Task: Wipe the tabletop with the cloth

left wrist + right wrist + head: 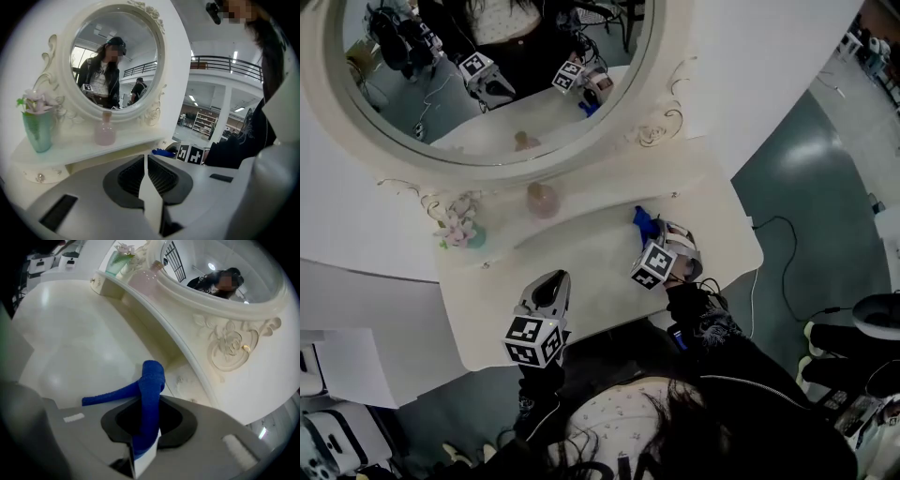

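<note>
A blue cloth (147, 394) is pinched between the jaws of my right gripper (146, 427), with one strip trailing left over the cream tabletop (79, 348). In the head view the right gripper (661, 246) holds the cloth (645, 223) at the table's right part, close under the raised shelf. My left gripper (551, 292) hovers at the front edge of the tabletop (581, 258), shut with nothing in it. In the left gripper view its jaws (146, 164) meet, and the blue cloth (161, 153) shows beyond.
A round mirror (497, 75) stands behind the table on a raised shelf (581, 192). On the shelf are a pink bottle (543, 199) and a green vase of flowers (461, 228). A cable (783, 253) runs over the floor at the right.
</note>
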The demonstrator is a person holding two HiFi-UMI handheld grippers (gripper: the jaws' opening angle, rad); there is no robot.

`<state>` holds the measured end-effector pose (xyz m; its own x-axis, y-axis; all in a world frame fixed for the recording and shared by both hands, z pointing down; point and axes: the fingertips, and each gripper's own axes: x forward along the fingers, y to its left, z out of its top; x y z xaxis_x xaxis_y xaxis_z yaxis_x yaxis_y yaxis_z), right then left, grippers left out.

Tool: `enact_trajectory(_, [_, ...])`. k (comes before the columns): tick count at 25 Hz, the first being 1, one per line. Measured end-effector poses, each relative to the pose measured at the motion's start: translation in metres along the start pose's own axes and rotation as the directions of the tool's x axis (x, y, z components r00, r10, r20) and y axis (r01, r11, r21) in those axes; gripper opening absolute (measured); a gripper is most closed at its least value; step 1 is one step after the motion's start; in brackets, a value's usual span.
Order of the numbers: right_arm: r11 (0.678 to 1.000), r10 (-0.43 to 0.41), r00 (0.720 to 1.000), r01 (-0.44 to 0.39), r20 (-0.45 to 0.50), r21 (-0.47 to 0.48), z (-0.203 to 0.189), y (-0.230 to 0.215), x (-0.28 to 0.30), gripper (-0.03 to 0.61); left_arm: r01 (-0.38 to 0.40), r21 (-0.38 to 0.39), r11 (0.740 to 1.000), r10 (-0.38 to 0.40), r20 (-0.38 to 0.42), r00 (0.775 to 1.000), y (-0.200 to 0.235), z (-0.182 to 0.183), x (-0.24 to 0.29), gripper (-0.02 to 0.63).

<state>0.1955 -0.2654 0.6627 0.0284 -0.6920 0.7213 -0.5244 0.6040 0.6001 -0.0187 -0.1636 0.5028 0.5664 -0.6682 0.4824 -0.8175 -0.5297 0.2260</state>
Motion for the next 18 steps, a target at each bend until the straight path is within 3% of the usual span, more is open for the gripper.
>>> enact_trajectory(8, [0.994,-0.061,0.992,0.071,-0.113,0.085,-0.117,-0.076,0.013,0.071,0.072,0.040,0.997,-0.071,-0.028,0.997,-0.054,0.014,0.058,0.002])
enact_trajectory(18, [0.975,-0.134,0.963,0.170,-0.233,0.144,-0.226,-0.144,0.016,0.069,0.068,0.069,0.995,-0.063,-0.081,0.995,-0.073,0.015,0.074,0.002])
